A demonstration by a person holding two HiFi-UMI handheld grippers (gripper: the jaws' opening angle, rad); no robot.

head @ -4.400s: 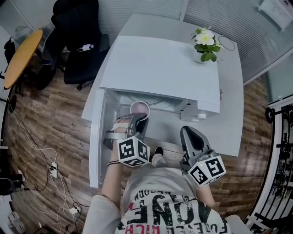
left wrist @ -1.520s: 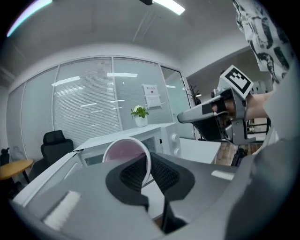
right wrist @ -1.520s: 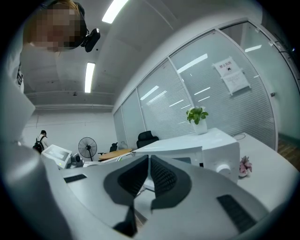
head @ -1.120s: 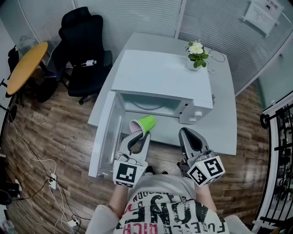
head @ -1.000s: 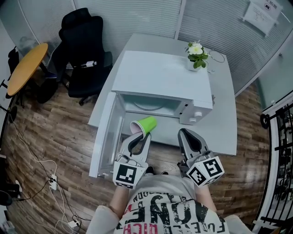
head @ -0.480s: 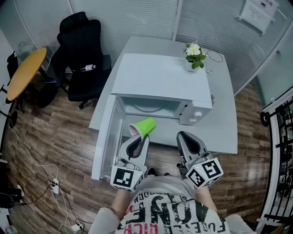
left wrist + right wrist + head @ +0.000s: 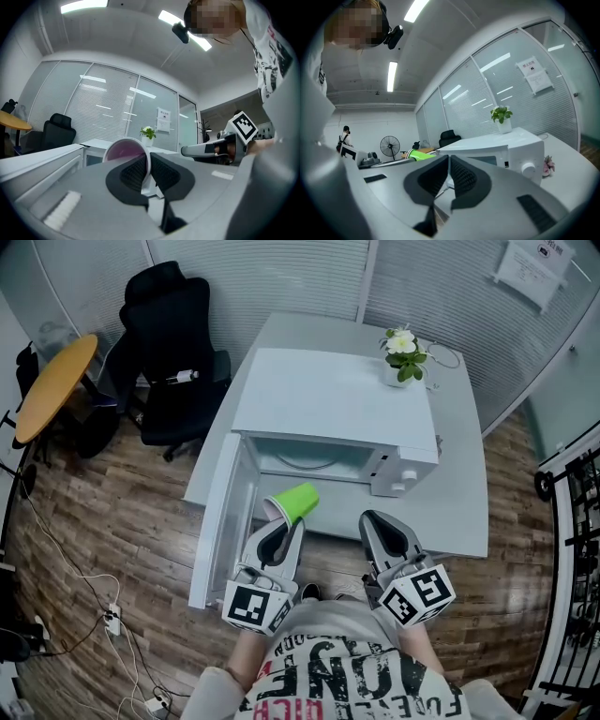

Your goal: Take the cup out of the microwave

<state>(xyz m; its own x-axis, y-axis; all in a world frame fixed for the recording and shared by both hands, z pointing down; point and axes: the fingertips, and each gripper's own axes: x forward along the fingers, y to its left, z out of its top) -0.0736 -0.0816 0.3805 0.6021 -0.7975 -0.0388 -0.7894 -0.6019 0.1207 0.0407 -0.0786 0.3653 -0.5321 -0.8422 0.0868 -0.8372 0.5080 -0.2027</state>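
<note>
The left hand-held gripper is seen pinched on the rim of the green cup. The cup is held tilted on its side, just outside the open microwave. The right hand-held gripper is pressed together, with nothing between. The open door is found just left of the cup. The microwave is carried by the white surface. A potted plant is seen at its far right corner, and a black chair farther left.

The cup looks like glossy green plastic, the microwave matt white. The floor at left is grained wood; the pads of the left gripper are ribbed black.
</note>
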